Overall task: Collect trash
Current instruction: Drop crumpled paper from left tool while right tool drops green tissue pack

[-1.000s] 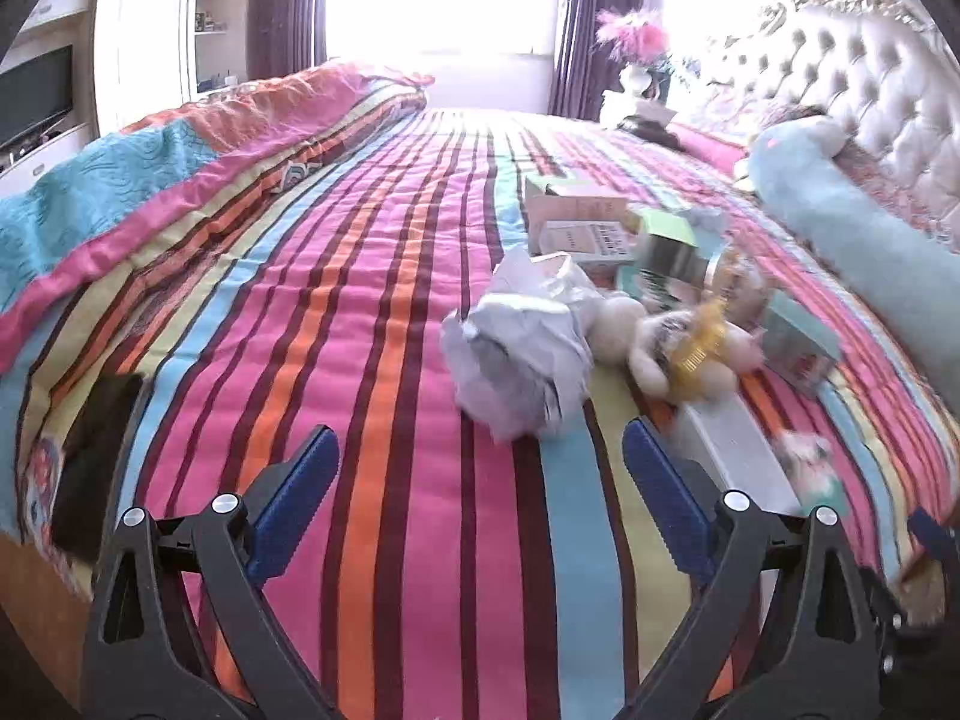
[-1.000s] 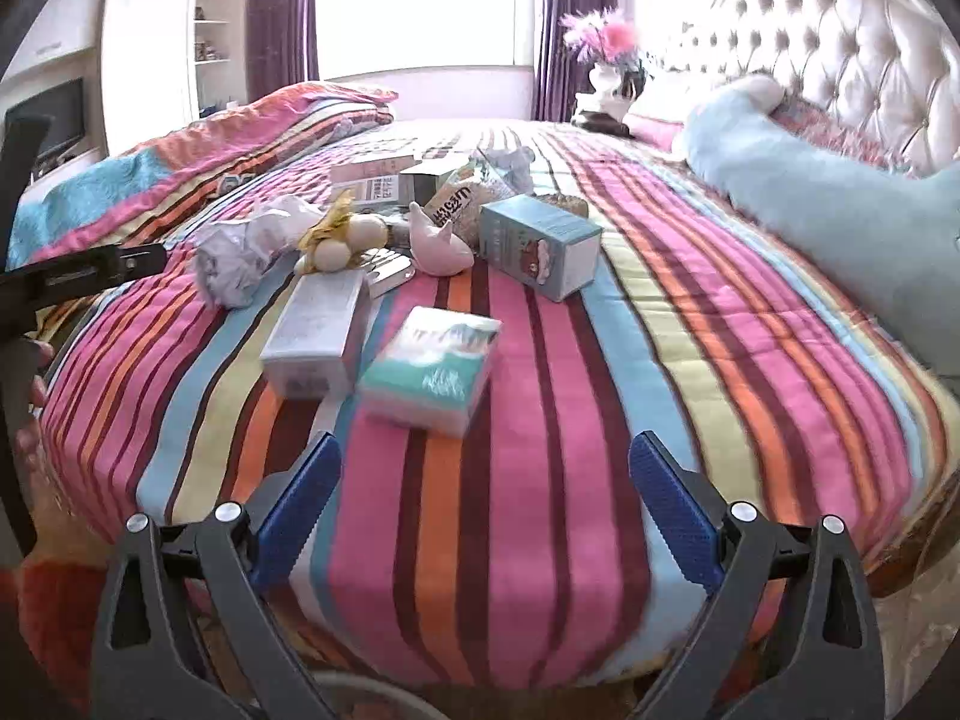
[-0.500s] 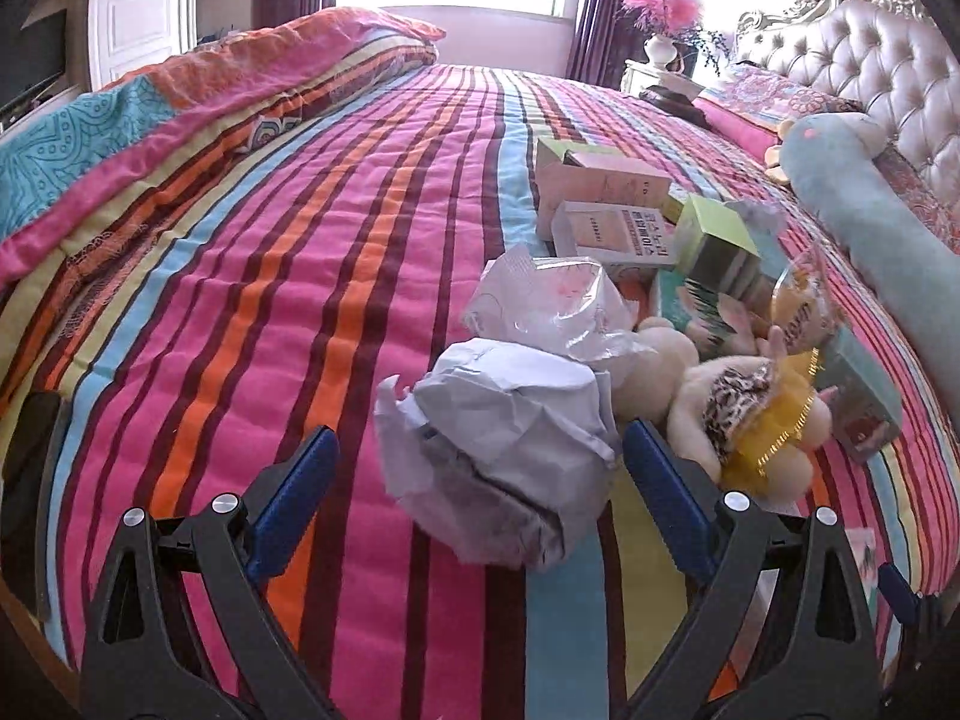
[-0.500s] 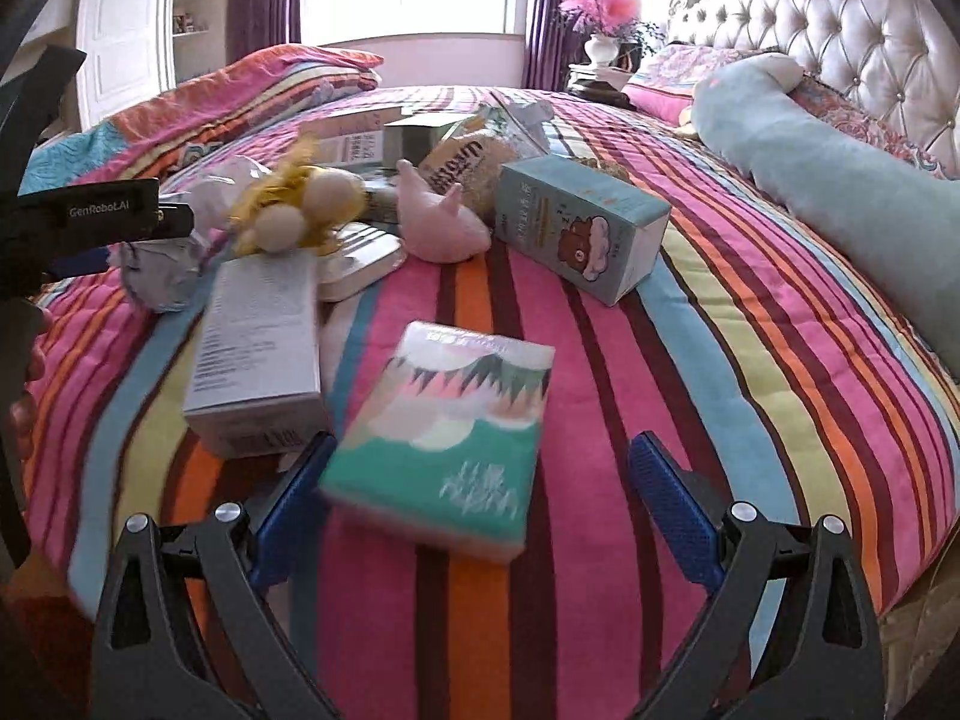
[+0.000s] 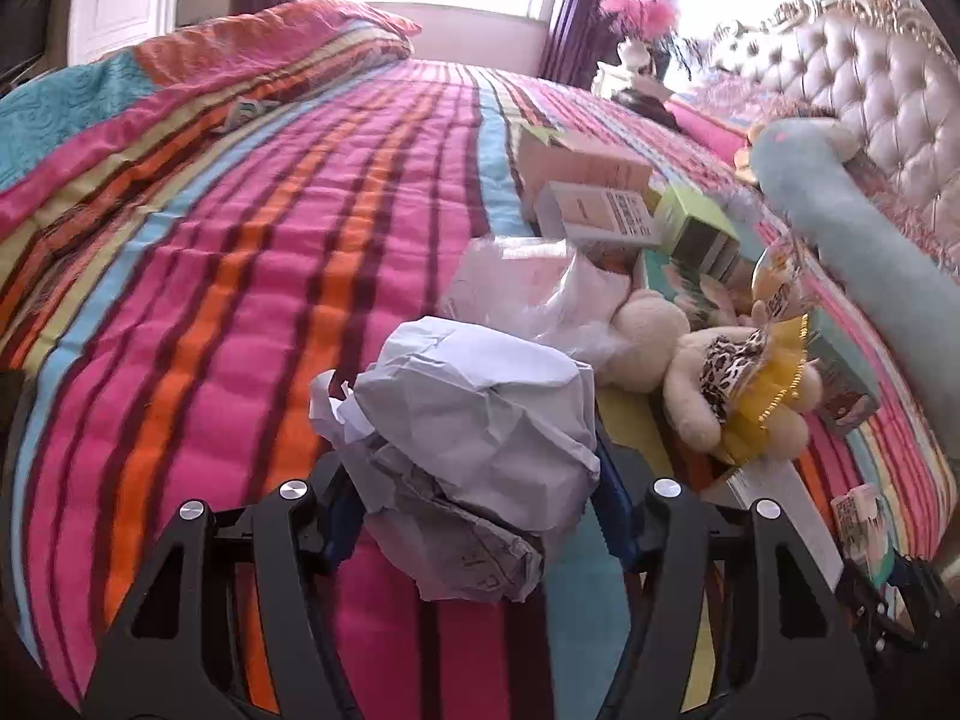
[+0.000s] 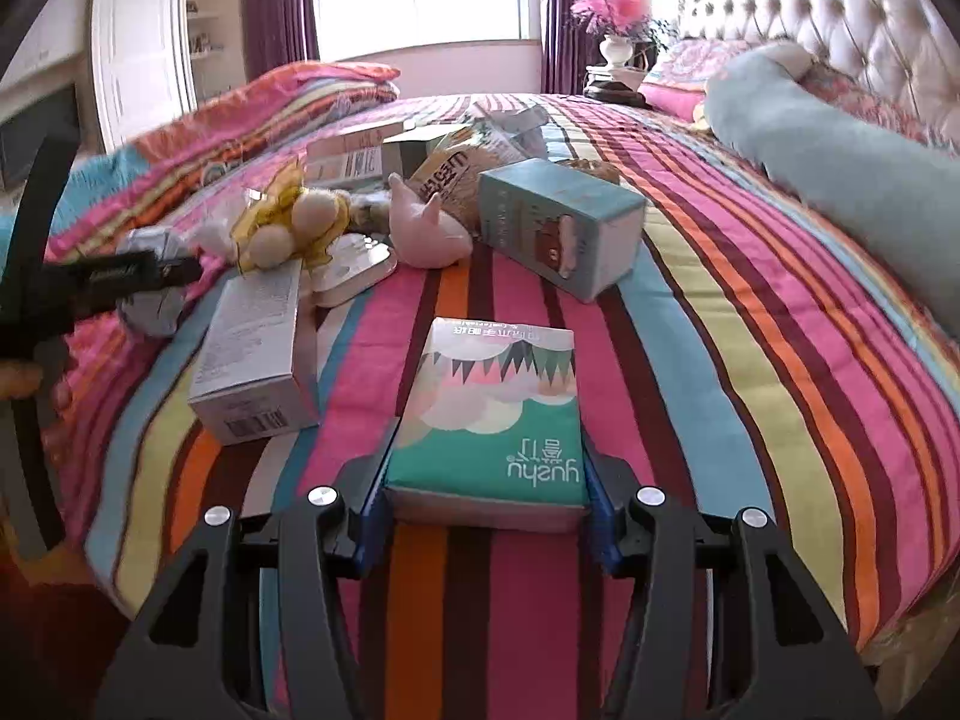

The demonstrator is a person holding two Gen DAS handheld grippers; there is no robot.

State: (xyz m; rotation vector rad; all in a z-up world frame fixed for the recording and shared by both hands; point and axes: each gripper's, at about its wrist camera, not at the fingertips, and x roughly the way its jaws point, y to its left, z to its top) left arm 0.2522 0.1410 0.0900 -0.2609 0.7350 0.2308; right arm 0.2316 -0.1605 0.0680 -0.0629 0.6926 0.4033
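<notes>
A crumpled grey paper wad [image 5: 480, 420] lies on the striped bedspread [image 5: 240, 300], between the blue pads of my left gripper [image 5: 480, 516]. Its jaws are closing and both pads touch the wad's sides. In the right wrist view a green tissue pack [image 6: 498, 414] lies flat near the bed's front edge. My right gripper [image 6: 486, 504] is closing on it, with its pads against the pack's two long sides. The left gripper's black frame [image 6: 120, 276] shows at the left of that view, over the wad [image 6: 150, 312].
A clear plastic bag [image 5: 534, 282], a plush toy in a yellow skirt [image 5: 732, 384], a pink plush [image 6: 426, 234] and several cartons [image 6: 558, 222] crowd the middle of the bed. A silver box [image 6: 252, 354] lies left of the tissue pack. A long blue pillow [image 6: 840, 150] and tufted headboard [image 6: 840, 18] stand at right.
Both grippers moved forward and down over their items. Their jaws went from wide open to closed in against the paper wad and the tissue pack.
</notes>
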